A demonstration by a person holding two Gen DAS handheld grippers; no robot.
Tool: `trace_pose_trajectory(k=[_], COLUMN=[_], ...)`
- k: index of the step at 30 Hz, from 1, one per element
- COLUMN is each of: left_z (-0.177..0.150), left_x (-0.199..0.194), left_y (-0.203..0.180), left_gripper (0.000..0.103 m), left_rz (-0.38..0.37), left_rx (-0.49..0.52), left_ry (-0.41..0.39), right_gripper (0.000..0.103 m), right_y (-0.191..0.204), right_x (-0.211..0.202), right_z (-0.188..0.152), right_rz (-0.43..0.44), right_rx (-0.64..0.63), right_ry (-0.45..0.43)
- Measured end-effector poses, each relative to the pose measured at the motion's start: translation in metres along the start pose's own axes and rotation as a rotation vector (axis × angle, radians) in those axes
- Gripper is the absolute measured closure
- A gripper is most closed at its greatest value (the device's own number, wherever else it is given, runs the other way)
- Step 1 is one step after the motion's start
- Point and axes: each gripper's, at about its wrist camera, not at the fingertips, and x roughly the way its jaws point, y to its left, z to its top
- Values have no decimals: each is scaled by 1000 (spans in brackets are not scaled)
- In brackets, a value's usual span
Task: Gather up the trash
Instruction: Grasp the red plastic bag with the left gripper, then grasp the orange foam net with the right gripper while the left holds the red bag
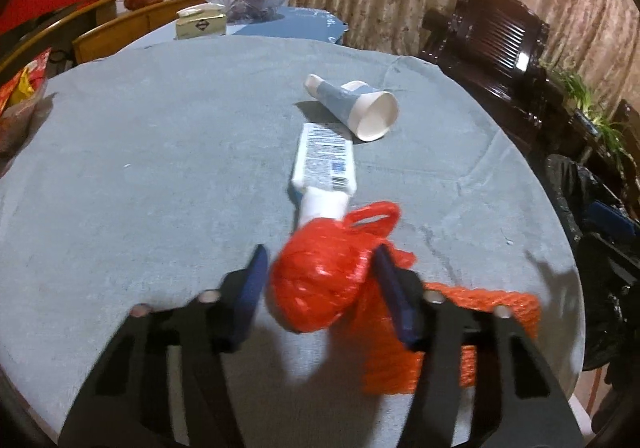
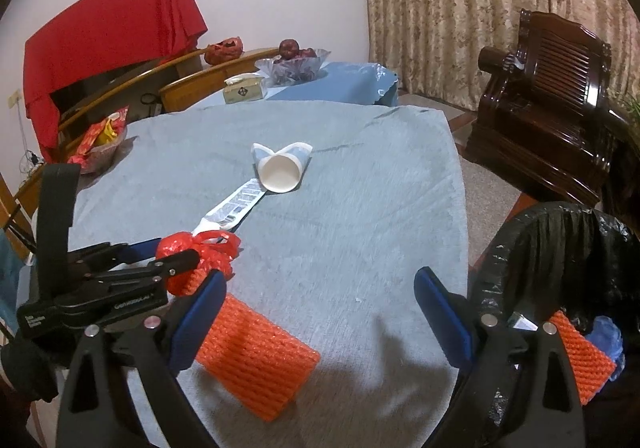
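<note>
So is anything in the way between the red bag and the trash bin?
Nothing visible. The left claw is around the red bag, and the table between it and the black-lined trash bin shows only bare cloth.

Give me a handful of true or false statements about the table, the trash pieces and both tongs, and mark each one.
1. The left tongs straddle the knotted red plastic bag. True.
2. The paper cup stands upright. False: it lies on its side, its mouth facing the right wrist camera.
3. The right tongs grip the orange foam net. False: they are open and hold nothing; the net lies on the grey tablecloth.
4. A black-lined trash bin sits past the table's right edge. True.
5. The toothpaste tube lies between the bag and the cup. True.
</note>
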Motion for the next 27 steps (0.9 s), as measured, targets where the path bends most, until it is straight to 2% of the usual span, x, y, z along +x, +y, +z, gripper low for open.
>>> trace_pose_trajectory(k=[5, 14, 19, 27], left_z=[0, 4, 2, -14], left_x=[-5, -37, -51, -57], left_y=[1, 7, 17, 35], left_gripper=[64, 65, 65, 65], left_rz=[-24, -32, 11, 77], left_rx=[-23, -48, -47, -21], left_ry=[-9, -65, -96, -83], right_gripper=[10, 10, 10, 10], right_y=[4, 10, 21, 38], right_x=[0, 1, 5, 19], right_z=[0, 0, -4, -14], right_rz=[-1, 11, 29, 51], right_rx=[-13, -16, -24, -31], right_ry=[2, -1, 8, 40])
